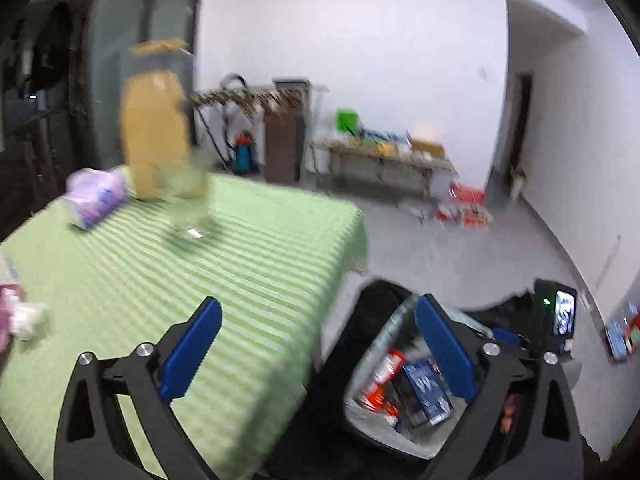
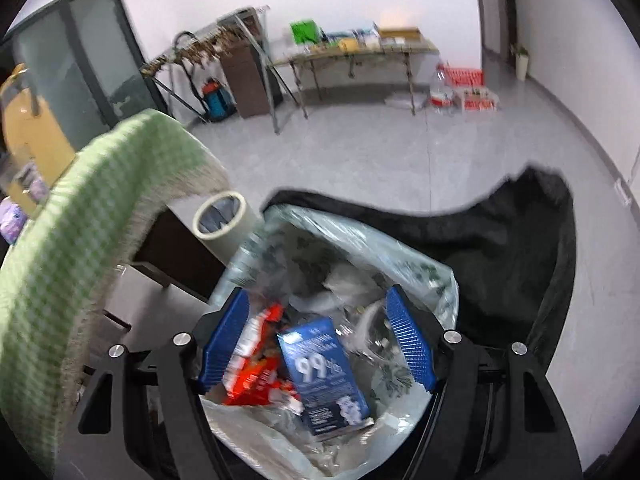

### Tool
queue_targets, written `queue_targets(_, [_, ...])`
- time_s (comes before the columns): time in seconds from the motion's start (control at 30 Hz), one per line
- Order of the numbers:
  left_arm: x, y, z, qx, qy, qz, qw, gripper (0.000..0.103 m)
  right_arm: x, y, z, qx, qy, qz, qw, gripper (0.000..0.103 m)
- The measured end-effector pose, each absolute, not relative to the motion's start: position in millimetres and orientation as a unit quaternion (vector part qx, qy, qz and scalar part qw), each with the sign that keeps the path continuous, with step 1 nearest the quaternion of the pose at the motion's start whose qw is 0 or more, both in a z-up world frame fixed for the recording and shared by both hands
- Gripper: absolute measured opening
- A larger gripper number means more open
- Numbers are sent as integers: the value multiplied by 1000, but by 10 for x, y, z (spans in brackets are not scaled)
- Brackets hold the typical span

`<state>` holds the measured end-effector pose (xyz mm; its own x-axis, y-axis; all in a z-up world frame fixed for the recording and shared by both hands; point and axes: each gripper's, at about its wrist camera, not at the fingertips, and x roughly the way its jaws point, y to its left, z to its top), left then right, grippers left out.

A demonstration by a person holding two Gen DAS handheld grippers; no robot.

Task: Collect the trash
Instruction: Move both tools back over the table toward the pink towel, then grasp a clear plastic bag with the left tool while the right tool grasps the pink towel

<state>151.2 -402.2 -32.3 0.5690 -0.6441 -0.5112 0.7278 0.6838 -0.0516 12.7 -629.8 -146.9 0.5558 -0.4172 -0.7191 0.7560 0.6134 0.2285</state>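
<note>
A: Left gripper (image 1: 320, 344) spread wide, nothing between the pads. Aimed across the green striped tabletop (image 1: 248, 264); trash bin (image 1: 384, 432) at about 5 o'clock of its view, below the tabletop's edge.

B: Right gripper (image 2: 318, 340) part open, empty, hanging straight over the bin's clear liner (image 2: 420, 280). Inside: blue carton (image 2: 324, 372) and red wrapper (image 2: 256, 364), both lying loose, touched by neither pad.

A: Remaining trash, probably: pale crumpled wad (image 1: 24, 316) at 9 o'clock on the tabletop's near-left edge, too blurred to name. Purple tissue pack (image 1: 96, 196) at 10 o'clock, long axis slanting from 10 toward 4; trash or not, cannot tell.

B: Left gripper clearly nearer both; right one sits off the tabletop's far side.

A: In the way: tall yellow jug (image 1: 156, 136) just behind the pack, clear glass (image 1: 196, 200) just right of it, both upright and easy to knock on a careless reach.

B: Also noted: tape roll (image 2: 224, 220) at 11 o'clock, just beside the bin rim; black bag (image 2: 520, 232) draped behind.
</note>
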Motion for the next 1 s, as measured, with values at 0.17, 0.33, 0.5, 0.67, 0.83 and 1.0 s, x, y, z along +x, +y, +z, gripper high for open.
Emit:
queue_targets(0.17, [1701,-3272,6,23,230,-328,916,96,292,-5893,-917,240,270,-313,878,69])
queue_targets(0.33, [1872,-2599,152,-24,228,-281,932,96,502,-5412,-486,201,242,-269,910,71])
queue_targets(0.5, [1887,-2090,259,-25,204,-250,946,96,672,-4994,-205,178,234,-235,926,71])
queue_targets(0.67, [1983,-1559,355,-32,200,-210,957,96,812,-4684,16,162,223,-206,939,71])
queue_targets(0.83, [2219,-951,421,-54,200,-147,967,96,964,-4331,244,135,210,-170,953,74])
queue_targets(1.0, [2619,-412,405,-40,225,-72,971,96,1143,-3962,422,119,206,-123,964,74])
